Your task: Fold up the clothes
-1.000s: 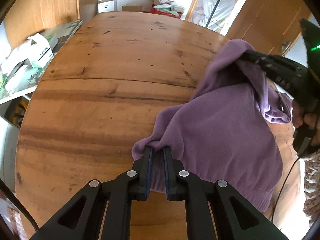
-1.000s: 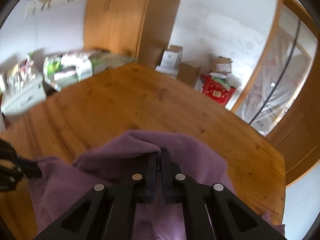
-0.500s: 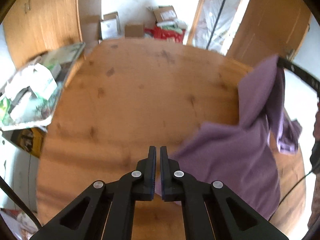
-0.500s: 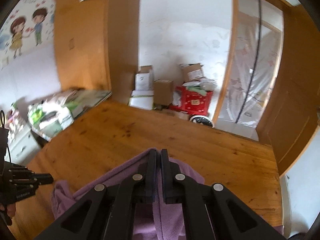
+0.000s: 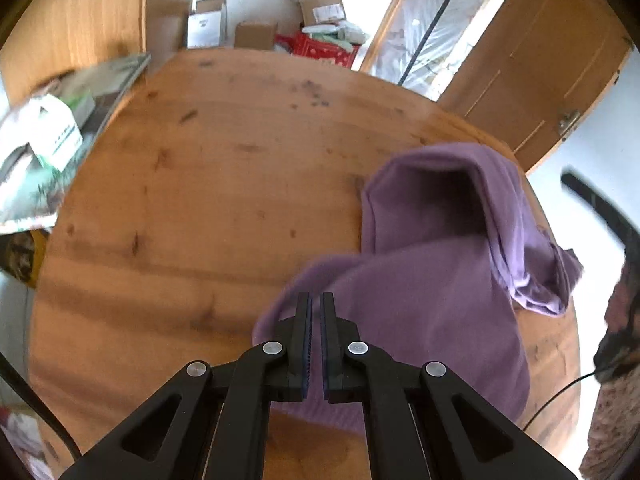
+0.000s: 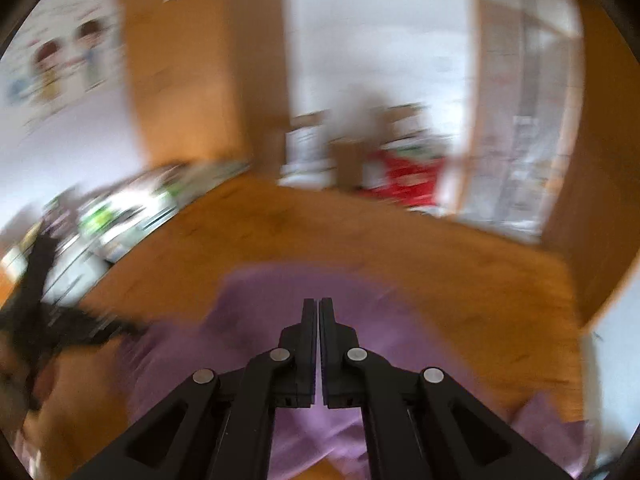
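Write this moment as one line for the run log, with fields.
garment: purple sweater crumpled on wooden table | left hand-held gripper: shut, empty, above hem | right hand-held gripper: shut, empty | fold: not done

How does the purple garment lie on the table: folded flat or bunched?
Bunched. The purple garment sits heaped on the wooden table, one part arching up into an open hollow, with loose cloth trailing beside it.

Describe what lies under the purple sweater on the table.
The purple sweater lies crumpled on the bare wooden table, with wood showing around it. Anything beneath its folds is covered and cannot be seen.

Purple garment [image 5: 432, 304] on wooden table [image 5: 200, 184]
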`<state>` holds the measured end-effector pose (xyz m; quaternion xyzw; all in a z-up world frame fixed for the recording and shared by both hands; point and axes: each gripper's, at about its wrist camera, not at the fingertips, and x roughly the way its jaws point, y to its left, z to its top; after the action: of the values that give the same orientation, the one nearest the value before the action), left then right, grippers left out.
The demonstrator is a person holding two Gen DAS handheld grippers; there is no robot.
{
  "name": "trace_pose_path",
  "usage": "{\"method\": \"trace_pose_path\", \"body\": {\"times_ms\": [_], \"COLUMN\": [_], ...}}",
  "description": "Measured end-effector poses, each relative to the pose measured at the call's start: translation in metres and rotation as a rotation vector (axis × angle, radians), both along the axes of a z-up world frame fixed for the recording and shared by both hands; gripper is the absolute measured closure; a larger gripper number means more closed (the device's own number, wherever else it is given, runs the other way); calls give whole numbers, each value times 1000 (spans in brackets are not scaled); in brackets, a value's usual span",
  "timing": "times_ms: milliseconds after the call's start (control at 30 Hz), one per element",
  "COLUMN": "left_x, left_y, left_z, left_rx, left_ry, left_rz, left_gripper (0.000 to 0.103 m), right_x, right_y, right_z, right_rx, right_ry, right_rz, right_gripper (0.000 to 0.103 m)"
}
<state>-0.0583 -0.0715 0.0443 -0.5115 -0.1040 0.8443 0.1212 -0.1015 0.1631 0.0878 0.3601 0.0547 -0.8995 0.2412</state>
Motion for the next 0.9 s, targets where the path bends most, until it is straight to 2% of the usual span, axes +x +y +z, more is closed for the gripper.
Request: {"method": "trace_pose_path", "body": {"times_ms": [67,100,167,333,467,567,600,633,667,700,733,900], "left_x": [9,14,24,44,48,49,49,47,45,43,41,34], "left_y": [-3,-6,-9,-14,-12,-6,-4,-3,-2,-4,-5,-13], "left_z": [-2,-3,-6,-13,-17,-16,-16,-17,-18,-19,-19,-16], "left_rx": [20,29,56,118,147,148,143,141,139,143,147,146], "left_ry": [-12,-21,-43,-91,-100,-92,-87,-84,-82,-83,-85,-76], "left_rz": [3,13,18,22,27,22,18,15,12,11,10,42], "left_gripper": [99,99,98,98,98,98,98,98,98,98,98,98], "right_x": [21,31,45,64,68,65,65,64,64,63,63,52], "right_y": [-7,-10,-10,-13,-34,-44,-46,-49,-51,-54,-57,-86], "right_z": [-13,-20,-34,-67,-82,-88,-90,-91,-93,-94,-94,-100], "right_rx": [-21,-29,-29,-58,-55,-95,-114,-132,-150,-169,-193,-308], "right_ry": [-70,-104,-158,-290,-315,-321,-322,-323,-324,-326,-335,-381], "right_rz": [110,159,184,244,264,204,190,175,161,148,144,130], "right_gripper": [83,78,64,63,62,61,62,69,85,94,98,98]}}
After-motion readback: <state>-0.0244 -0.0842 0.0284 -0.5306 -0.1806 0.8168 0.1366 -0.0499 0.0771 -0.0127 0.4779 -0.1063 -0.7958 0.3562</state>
